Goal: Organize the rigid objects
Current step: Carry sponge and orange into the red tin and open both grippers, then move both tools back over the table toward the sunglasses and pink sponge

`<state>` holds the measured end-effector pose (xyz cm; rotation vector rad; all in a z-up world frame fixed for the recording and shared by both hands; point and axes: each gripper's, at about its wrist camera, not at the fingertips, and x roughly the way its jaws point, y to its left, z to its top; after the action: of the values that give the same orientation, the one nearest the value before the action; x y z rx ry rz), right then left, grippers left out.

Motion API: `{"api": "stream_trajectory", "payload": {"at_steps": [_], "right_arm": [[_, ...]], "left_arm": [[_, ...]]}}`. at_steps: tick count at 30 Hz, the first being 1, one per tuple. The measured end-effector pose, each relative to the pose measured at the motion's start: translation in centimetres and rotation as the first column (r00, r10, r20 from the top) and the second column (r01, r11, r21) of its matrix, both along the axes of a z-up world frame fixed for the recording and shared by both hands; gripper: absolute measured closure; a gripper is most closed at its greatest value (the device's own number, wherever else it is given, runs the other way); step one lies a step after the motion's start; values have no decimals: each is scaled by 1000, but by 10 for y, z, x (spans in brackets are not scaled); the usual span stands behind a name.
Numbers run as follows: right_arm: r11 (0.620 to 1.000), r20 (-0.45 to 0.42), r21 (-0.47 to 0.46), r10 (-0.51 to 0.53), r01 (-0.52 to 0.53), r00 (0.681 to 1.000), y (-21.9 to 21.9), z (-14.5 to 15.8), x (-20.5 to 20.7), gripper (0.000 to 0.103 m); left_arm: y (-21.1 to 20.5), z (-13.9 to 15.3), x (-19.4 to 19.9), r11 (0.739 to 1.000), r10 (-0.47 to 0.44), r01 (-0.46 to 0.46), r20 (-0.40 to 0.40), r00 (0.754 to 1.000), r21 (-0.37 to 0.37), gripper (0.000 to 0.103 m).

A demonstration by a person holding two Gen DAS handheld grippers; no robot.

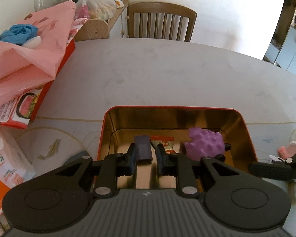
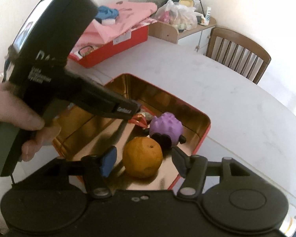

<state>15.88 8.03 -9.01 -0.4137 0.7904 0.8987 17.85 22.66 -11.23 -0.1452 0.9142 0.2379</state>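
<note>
Only "DA" reads on the left gripper (image 2: 136,106).

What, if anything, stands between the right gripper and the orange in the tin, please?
Nothing visible does. The orange lies on the floor of the tin, directly between the open fingers of the right gripper, with neither pad touching it. The purple spiky toy sits beyond it, out of the way.

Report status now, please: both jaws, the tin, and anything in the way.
Left gripper narrow, purple block between its jaws, grip unclear. Right gripper open around orange, pads off. All inside red tin. Purple spiky toy close behind orange.
</note>
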Motion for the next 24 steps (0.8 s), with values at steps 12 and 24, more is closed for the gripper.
{"api": "stream_trajectory", "payload": {"at_steps": [12,24], "right_arm": [[995,21,86,-45,43,999,-39,27,-15,31],[977,31,165,-141,135,989,-116,59,-35,19]], "left_arm": [[-21,28,-29,1000,-31,30,56,998,2,75],[-57,57,-71,997,-67,69,121,990,-16,61]]}}
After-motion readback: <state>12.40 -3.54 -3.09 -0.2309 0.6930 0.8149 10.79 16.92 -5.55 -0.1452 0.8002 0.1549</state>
